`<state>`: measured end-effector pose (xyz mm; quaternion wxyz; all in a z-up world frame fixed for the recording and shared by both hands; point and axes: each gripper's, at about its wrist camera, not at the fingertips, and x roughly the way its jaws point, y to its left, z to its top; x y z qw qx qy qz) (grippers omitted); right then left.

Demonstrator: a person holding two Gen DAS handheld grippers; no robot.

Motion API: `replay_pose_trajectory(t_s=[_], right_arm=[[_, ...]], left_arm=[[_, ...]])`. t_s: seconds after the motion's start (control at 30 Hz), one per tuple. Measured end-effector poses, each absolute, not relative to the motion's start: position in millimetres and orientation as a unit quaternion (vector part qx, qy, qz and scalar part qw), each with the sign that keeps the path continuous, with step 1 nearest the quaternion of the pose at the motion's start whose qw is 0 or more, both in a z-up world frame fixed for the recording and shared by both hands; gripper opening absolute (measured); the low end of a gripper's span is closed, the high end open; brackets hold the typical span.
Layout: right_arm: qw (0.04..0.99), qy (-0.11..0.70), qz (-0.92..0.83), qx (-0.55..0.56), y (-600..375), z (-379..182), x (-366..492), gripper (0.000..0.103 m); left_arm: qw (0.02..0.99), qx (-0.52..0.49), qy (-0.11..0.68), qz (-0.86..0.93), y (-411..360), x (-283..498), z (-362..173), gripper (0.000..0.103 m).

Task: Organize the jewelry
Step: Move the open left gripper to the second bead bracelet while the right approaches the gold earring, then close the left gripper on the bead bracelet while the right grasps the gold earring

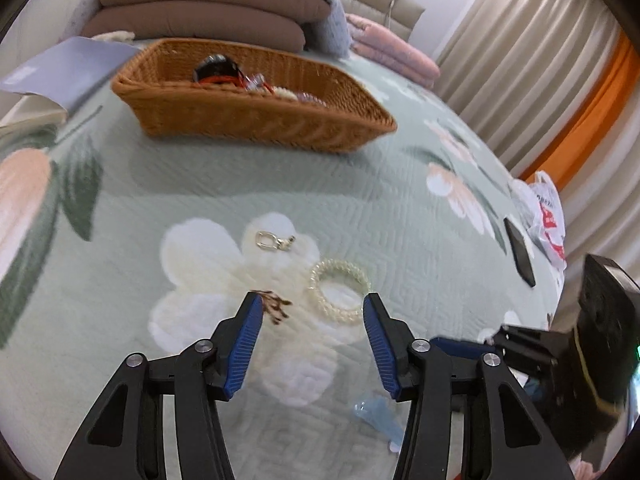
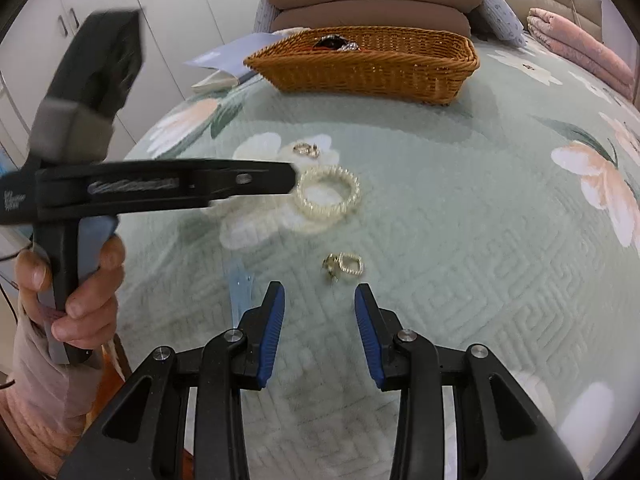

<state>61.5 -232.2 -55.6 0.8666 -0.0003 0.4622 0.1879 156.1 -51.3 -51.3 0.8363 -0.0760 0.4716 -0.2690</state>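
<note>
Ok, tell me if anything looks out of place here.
Three pieces lie loose on the green floral quilt, outside the woven wicker basket: a pearl bead bracelet and two small gold earrings.

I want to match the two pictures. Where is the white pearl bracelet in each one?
Left wrist view: the pearl bracelet lies just ahead of the open left gripper, low centre.
Right wrist view: pearl bracelet sits mid-picture, beyond the open right gripper.
Shared landmark: the wicker basket farther back on the bed.
</note>
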Motion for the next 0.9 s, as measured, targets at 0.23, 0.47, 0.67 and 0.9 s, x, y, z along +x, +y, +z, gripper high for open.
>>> replay_pose_trajectory(t_s=[0.23, 0.47, 0.67, 0.9], right_arm=[[0.876, 0.454, 0.163, 0.023, -234, -61, 72, 0.041], [0.889, 0.438, 0.132, 0.035, -231, -66, 79, 0.033], [0.899, 0.422, 0.116, 0.000, -223, -67, 71, 0.020], [0.901, 0.420, 0.112, 0.012, -239, -64, 63, 0.020]], left_arm=[[0.842, -0.043, 0.478, -0.249, -82, 166, -65, 0.045], [0.846, -0.034, 0.472, -0.245, -89, 171, -71, 0.037], [0.849, -0.024, 0.467, -0.245, -92, 171, -72, 0.035], [0.856, 0.035, 0.457, -0.239, -109, 159, -71, 0.035]])
